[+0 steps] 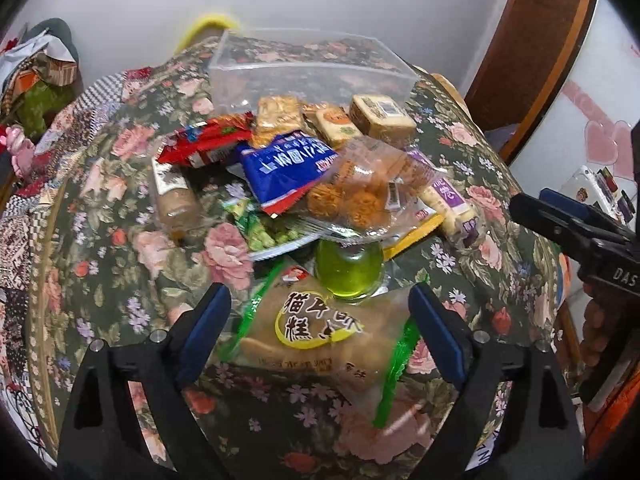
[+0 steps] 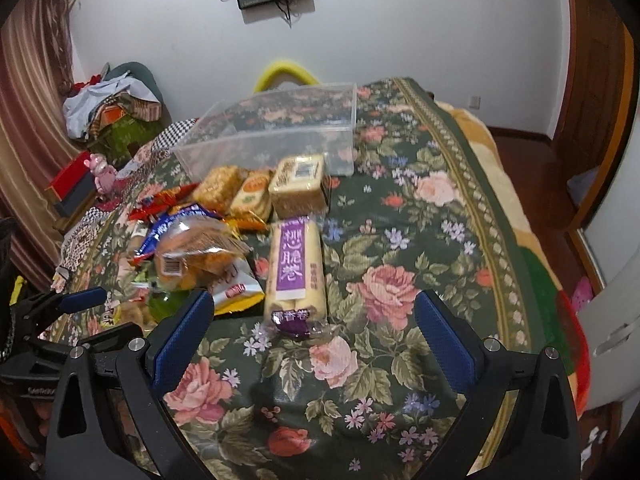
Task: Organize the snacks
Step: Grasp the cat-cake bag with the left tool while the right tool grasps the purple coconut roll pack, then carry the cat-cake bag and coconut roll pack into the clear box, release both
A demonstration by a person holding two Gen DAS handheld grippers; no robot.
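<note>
Currently left gripper (image 1: 320, 320) spread wide, straddling a cake packet (image 1: 320, 340) on the floral tablecloth (image 2: 420, 240), gripping nothing. Right gripper (image 2: 312, 320) likewise wide, empty, just short of the purple-labelled roll packet (image 2: 296, 268). Snack pile (image 1: 312, 168) sits before the clear plastic bin (image 1: 312, 68).

The left wrist camera sat low behind its gripper's blue-padded fingers (image 1: 202, 332), facing forward along them over a floral-clothed worktop (image 1: 132, 240), close above a heap of packaged snacks (image 1: 320, 172). The right wrist camera looked the same way from further right, near a purple-labelled packet of pale rolls (image 2: 295, 268). Both views shared the snack heap (image 2: 208, 236), the clear rectangular plastic box (image 1: 308, 68) (image 2: 280, 128) behind it and the white back wall (image 1: 360, 4) (image 2: 400, 20). Each view caught the other gripper at its edge.
</note>
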